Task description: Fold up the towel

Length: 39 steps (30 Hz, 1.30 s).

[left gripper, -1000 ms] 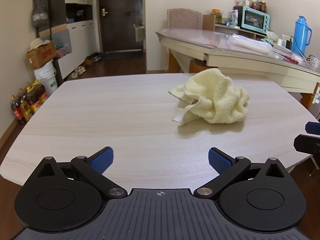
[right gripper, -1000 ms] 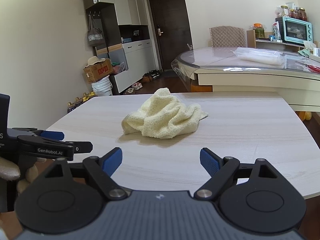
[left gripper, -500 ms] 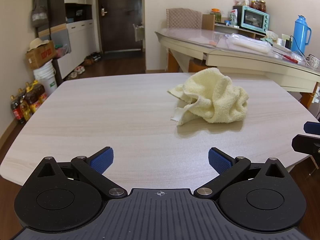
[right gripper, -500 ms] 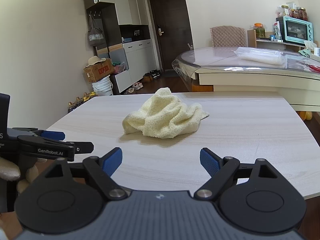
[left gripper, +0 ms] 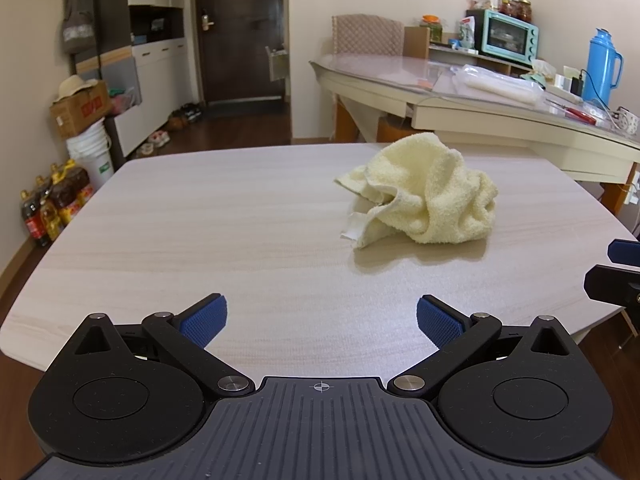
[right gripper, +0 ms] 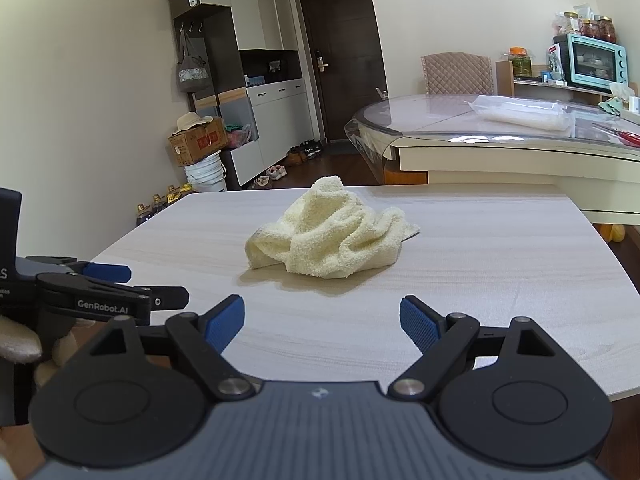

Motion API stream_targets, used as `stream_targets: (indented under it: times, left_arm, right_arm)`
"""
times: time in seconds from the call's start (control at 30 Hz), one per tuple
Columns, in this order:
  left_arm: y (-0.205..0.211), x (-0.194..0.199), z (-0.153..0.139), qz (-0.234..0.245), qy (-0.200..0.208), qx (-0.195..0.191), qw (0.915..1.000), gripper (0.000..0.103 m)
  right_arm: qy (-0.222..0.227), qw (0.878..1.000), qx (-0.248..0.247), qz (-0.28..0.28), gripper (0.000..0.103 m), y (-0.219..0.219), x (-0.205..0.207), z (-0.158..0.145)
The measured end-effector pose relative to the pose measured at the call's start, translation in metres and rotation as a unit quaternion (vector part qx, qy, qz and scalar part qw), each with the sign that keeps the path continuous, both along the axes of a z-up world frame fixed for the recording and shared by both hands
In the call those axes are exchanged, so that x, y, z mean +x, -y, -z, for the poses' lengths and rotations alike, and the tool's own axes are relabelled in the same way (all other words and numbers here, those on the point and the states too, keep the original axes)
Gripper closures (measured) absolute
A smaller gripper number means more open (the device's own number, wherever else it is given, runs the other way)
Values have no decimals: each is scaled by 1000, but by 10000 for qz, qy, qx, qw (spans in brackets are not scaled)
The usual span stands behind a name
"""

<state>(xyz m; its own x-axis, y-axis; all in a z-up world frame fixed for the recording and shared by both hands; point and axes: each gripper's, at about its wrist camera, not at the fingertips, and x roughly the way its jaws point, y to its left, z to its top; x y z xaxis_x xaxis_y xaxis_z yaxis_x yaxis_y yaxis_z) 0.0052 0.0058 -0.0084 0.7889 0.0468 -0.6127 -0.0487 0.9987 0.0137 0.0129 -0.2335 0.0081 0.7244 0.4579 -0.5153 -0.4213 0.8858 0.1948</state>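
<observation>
You face a pale wood-grain table (left gripper: 200,220) in a cream-walled room with dark wood floor. Behind it stand a dark door (left gripper: 240,28), white cabinets (right gripper: 276,120), a glass-topped dining table (left gripper: 460,92) and a turquoise toaster oven (left gripper: 508,36)

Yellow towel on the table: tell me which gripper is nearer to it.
Right, slightly. The towel lies straight ahead of the open right gripper. From the left gripper, also open, it lies farther ahead and off to the right. Neither touches it.
</observation>
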Motion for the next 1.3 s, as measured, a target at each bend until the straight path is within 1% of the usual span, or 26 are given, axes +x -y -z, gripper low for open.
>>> stream_targets:
  times: [0.3,0.53,0.83,0.93,0.97,1.0,1.07,1.23,1.27,1.3]
  left_arm:
    - [-6,12,4,35,-30,-35,10000,0]
    - [-12,27,4,30,-69,-4,10000,0]
    - [-25,53,4,-31,-47,57,10000,0]
    - [-32,66,5,-56,-64,47,10000,0]
    - [-34,69,5,-64,-63,38,10000,0]
    - [-36,71,4,-72,-63,30,10000,0]
    - [-39,77,4,-88,-61,15,9999,0]
    - [-47,87,3,-169,-69,7,9998,0]
    - [-48,89,3,-181,-73,6,9998,0]
    - [-49,90,3,-193,-77,5,9998,0]
  right_arm:
    - [26,9998,-181,-38,16,-9,13,0]
    - [123,9993,-304,-156,16,-19,35,-4]
    - [335,9965,-603,-473,17,-44,85,-11]
    - [338,9948,-733,-615,20,-54,105,-10]
    - [337,9942,-775,-662,21,-57,112,-10]
    - [337,9936,-818,-704,27,-60,119,-9]
    - [333,9927,-874,-764,32,-65,131,-8]
    - [323,9886,-1063,-1017,38,-87,158,-2]
    - [311,9878,-1090,-1066,46,-90,161,-1]
    - [290,9870,-1132,-1105,65,-93,164,0]
